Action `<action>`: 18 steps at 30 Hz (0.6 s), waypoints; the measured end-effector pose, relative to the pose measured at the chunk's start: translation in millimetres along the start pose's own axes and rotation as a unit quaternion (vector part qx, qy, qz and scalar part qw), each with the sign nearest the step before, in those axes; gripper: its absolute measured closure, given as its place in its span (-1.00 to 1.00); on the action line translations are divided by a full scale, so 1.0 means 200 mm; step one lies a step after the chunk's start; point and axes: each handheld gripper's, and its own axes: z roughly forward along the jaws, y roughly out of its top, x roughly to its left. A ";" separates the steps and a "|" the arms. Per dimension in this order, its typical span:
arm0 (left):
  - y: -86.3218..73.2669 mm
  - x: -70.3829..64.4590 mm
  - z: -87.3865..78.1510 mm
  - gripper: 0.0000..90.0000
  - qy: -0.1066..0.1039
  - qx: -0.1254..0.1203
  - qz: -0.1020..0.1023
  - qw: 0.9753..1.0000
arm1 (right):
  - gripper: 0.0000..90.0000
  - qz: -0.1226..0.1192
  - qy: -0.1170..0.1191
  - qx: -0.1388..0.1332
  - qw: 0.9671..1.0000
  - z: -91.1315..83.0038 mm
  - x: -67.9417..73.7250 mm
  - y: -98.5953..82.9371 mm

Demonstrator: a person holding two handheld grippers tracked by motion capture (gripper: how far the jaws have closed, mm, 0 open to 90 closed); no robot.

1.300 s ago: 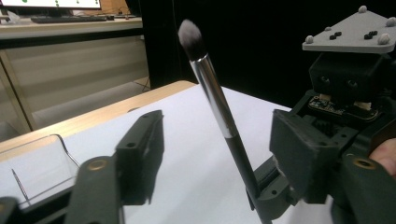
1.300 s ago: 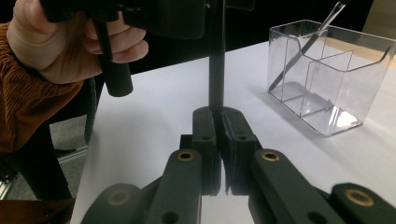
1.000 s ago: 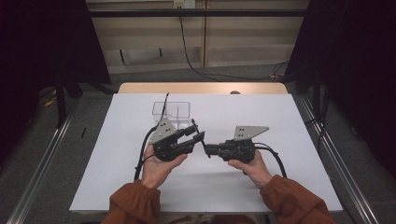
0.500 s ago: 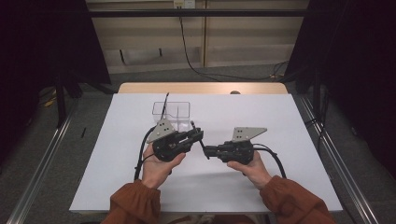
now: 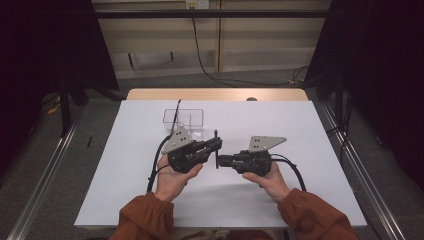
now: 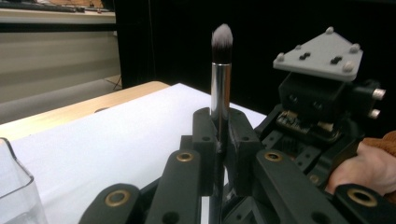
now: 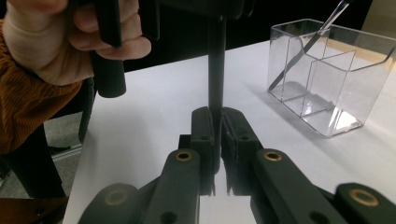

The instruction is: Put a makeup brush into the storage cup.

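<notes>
I read both grippers clamped on the makeup brush [image 6: 221, 70], left gripper [image 5: 214, 145] and right gripper [image 5: 223, 161] facing. Brush axis stands crosswise between them. The clear organizer [image 5: 184, 121] lies toward the desk's far edge, nearer my left hand.

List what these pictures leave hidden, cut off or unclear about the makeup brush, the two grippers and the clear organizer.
- Black-handled makeup brush with silver ferrule: left gripper view, lower handle hidden between the left gripper and its jaws.
- Brush tip: right gripper view, cut off by the top edge above the right gripper.
- Clear plastic compartment organizer: the thin stick inside is blurred, its kind unclear.
- High view: the brush is too small to show which gripper bears it.
</notes>
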 end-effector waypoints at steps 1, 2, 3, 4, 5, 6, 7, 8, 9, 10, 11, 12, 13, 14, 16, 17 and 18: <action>0.00 0.01 0.00 0.87 0.000 -0.001 -0.002 1.000 | 0.83 0.000 0.000 -0.003 1.000 0.00 0.00 0.00; 0.00 0.01 -0.01 0.87 0.000 -0.002 -0.003 1.000 | 0.82 -0.002 -0.003 -0.004 1.000 -0.01 0.00 0.00; 0.00 0.00 0.00 0.87 0.000 -0.004 -0.005 1.000 | 0.80 -0.001 -0.003 -0.005 1.000 -0.01 0.00 0.00; 0.00 0.00 -0.01 0.87 -0.001 -0.002 -0.003 1.000 | 0.78 0.000 -0.003 -0.005 1.000 -0.01 0.00 0.00; 0.00 0.00 0.00 0.87 0.000 -0.001 -0.002 1.000 | 0.76 0.001 -0.003 -0.004 1.000 -0.01 0.00 0.00; 0.00 0.00 0.00 0.87 0.000 0.000 -0.001 1.000 | 0.72 0.000 -0.004 -0.005 1.000 0.00 0.00 0.00; 0.00 0.00 0.00 0.87 0.000 0.002 0.002 1.000 | 0.68 0.000 -0.004 -0.005 1.000 0.00 0.00 0.00; 0.00 0.00 0.00 0.87 -0.001 0.001 0.001 1.000 | 0.63 0.000 -0.007 -0.005 1.000 0.00 0.00 0.00; 0.00 0.00 0.00 0.87 -0.001 0.001 0.001 1.000 | 0.56 0.000 -0.010 -0.005 1.000 0.00 0.00 0.00; 0.00 0.00 0.00 0.87 -0.001 0.001 0.001 1.000 | 0.54 -0.001 -0.012 -0.004 1.000 0.00 0.00 0.01; 0.00 0.00 0.00 0.87 -0.001 0.001 0.000 1.000 | 0.53 0.000 -0.015 -0.003 1.000 0.00 0.00 0.00; 0.00 0.00 0.00 0.87 0.000 0.001 0.000 1.000 | 0.48 0.002 -0.017 -0.004 1.000 0.00 0.00 0.01; 0.00 0.00 0.00 0.87 0.001 0.001 0.000 1.000 | 0.43 0.003 -0.017 -0.005 1.000 -0.01 0.00 0.01; 0.00 0.01 0.00 0.87 0.002 0.002 0.000 1.000 | 0.36 0.003 -0.019 -0.007 1.000 -0.01 0.00 0.01; 0.00 0.01 0.00 0.87 0.003 0.001 -0.001 1.000 | 0.23 0.005 -0.024 -0.012 1.000 -0.02 0.00 0.02; 0.00 0.01 0.00 0.87 0.005 0.001 -0.001 1.000 | 0.15 0.004 -0.025 -0.015 1.000 -0.02 0.00 0.02; 0.00 0.01 -0.01 0.87 0.005 0.001 -0.001 1.000 | 0.04 0.004 -0.029 -0.016 0.999 -0.03 0.00 0.02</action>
